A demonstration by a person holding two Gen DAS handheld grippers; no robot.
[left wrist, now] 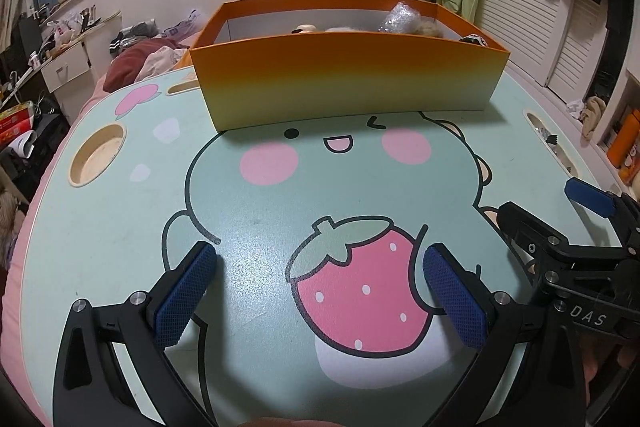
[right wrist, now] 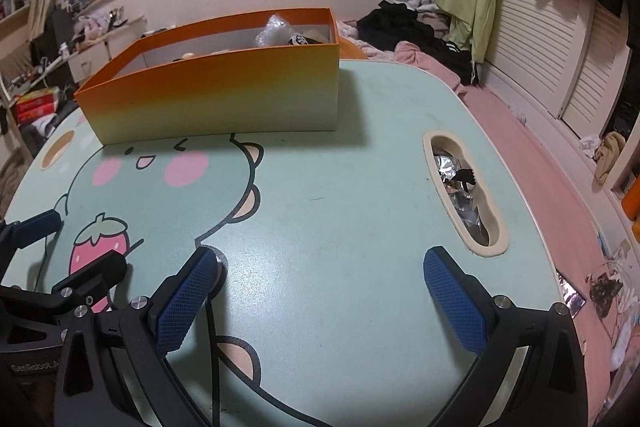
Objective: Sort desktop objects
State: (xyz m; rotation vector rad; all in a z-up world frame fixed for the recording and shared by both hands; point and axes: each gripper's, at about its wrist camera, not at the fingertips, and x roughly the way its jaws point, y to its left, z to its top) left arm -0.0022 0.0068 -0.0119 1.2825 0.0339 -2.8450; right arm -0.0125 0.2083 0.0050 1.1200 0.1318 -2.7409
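Both grippers hang low over the worktop (left wrist: pixel 132 227), side by side, with jaws spread wide and nothing between them. The left gripper (left wrist: pixel 320 291) sits over the printed strawberry; the right gripper (right wrist: pixel 324 295) sits over bare green surface, with the other tool just beside it at nine o'clock.

The orange box (left wrist: pixel 344 83) stands at twelve o'clock from both, near the far edge of the worktop. It looks like thin card: light, stiff along the folds but easy to dent, and liable to slide if pushed. Best taken by a wall near a corner, pinched gently.

Inside it, only the tops of things show over the near wall. A crinkled clear plastic wrap (left wrist: pixel 400 17) sits toward one o'clock; it should be very light, springy and slippery, so a deep pinch into the bulk seems wise. What lies beside it I cannot make out.

The slot (right wrist: pixel 496 247) in the worktop, at two o'clock from the right gripper, holds foil scraps (right wrist: pixel 450 165): light, crushable, and awkward to reach in that narrow recess.
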